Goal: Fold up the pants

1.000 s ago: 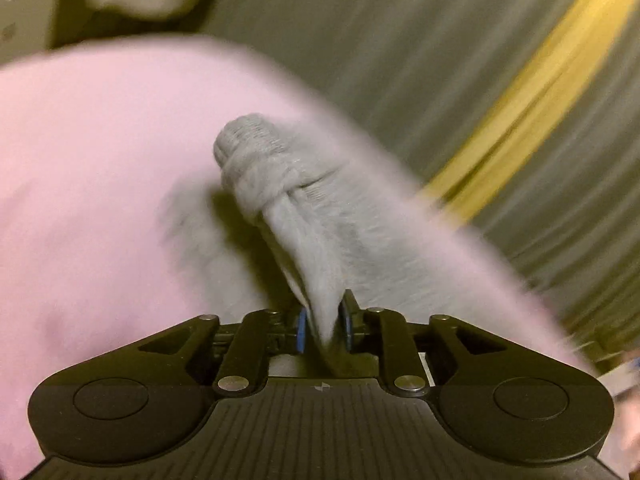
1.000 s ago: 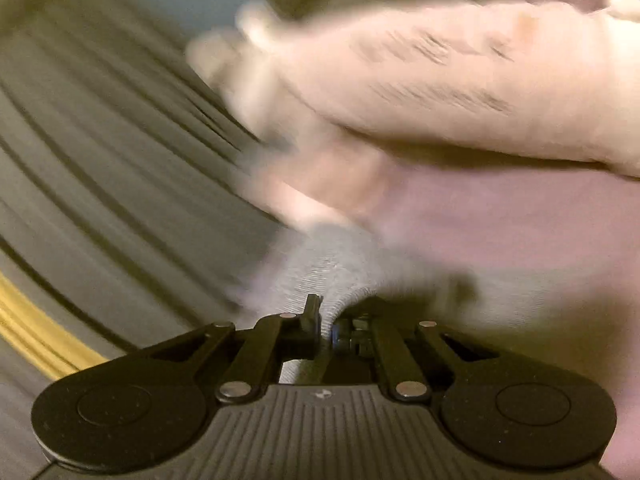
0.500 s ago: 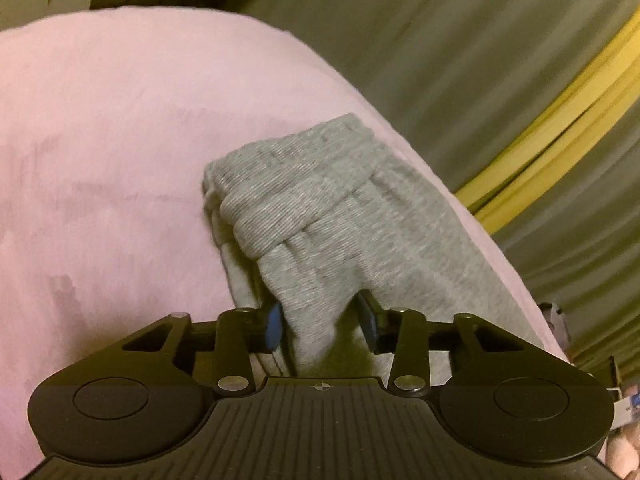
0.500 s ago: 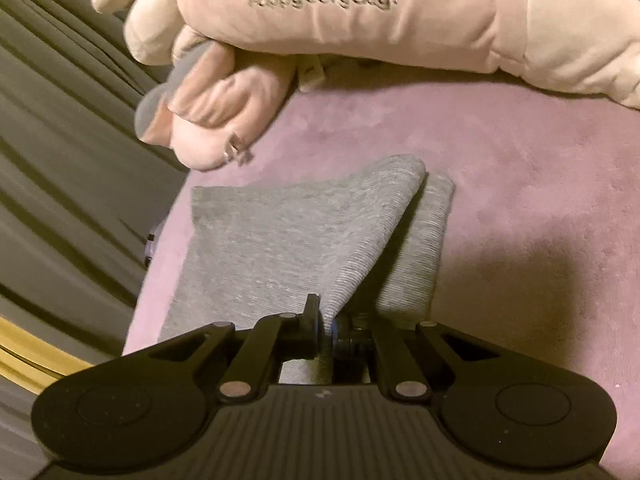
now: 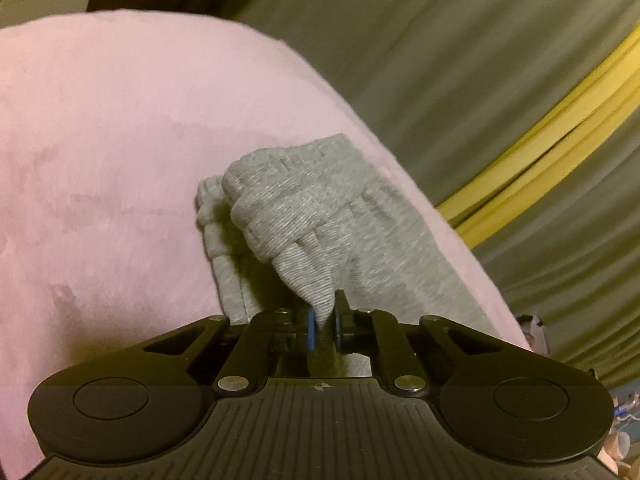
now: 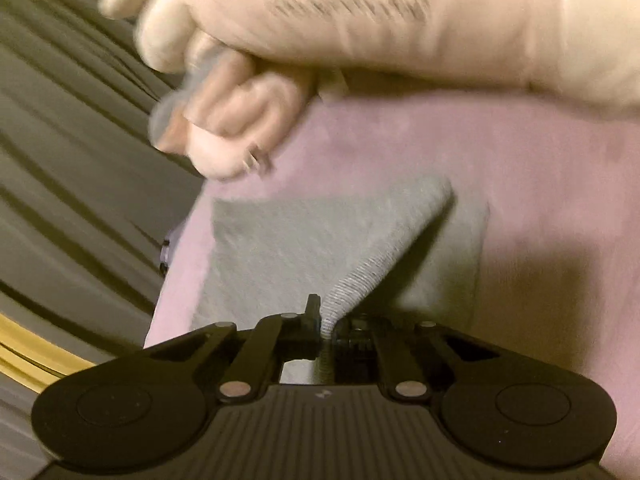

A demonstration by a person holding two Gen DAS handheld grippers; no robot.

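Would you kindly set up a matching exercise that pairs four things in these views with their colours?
Things:
1. pants
2. bed cover
3. plush toy
4. stripe on the curtain

Colours:
A. yellow
B. cream with dark lettering
C. grey
D. pink

Pairs: 1-C, 2-D, 3-B, 4-A
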